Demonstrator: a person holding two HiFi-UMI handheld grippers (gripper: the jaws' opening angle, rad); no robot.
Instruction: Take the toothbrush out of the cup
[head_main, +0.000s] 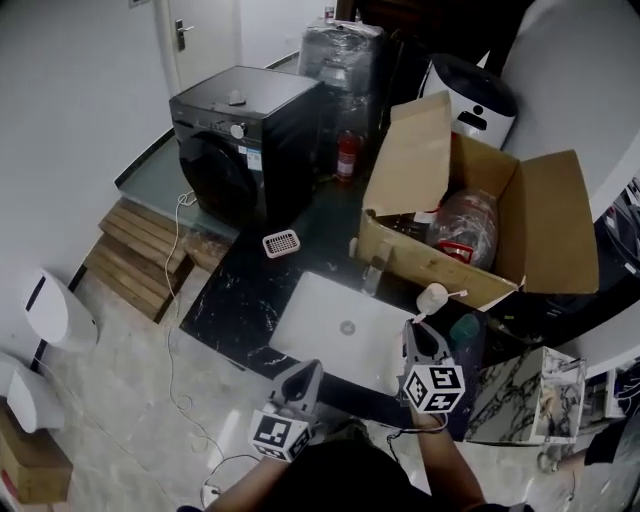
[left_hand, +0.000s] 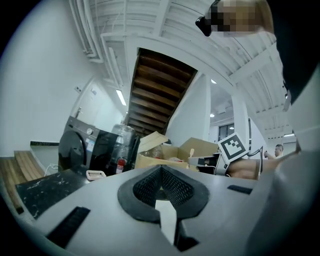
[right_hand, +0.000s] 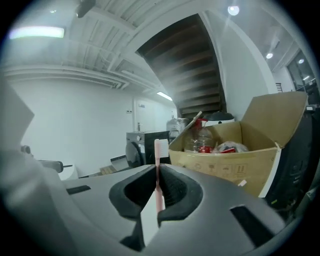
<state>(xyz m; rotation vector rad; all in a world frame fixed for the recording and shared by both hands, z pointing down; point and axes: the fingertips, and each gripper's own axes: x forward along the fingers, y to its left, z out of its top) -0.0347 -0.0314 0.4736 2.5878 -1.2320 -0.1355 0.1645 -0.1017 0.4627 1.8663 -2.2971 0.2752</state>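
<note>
Since the pink toothbrush sits pinched in the right tool, the move ahead turns on how that brush stands relative to the cup. In the right gripper view its slim plastic handle runs straight up the middle of the frame through the narrow slit between the dark ribbed pads, and the white bristle head stands clear above the tips. The jaws are nearly together, clamped on the handle. From the head view the pale, rounded cup lies just beyond that tool's tips, at the lower right of the frame, close to the front of the brown cardboard box. Whether the brush's lower end is inside the cup I cannot tell. The right hand is plainly the nearer one. Any further lift would likely follow the handle's own long axis, away from the cup. The left tool is closed on nothing, its mesh-textured pads meeting at a point, and it hangs at the lower middle of the head view, near the smooth closed silver laptop on the black marbled worktop.
</note>
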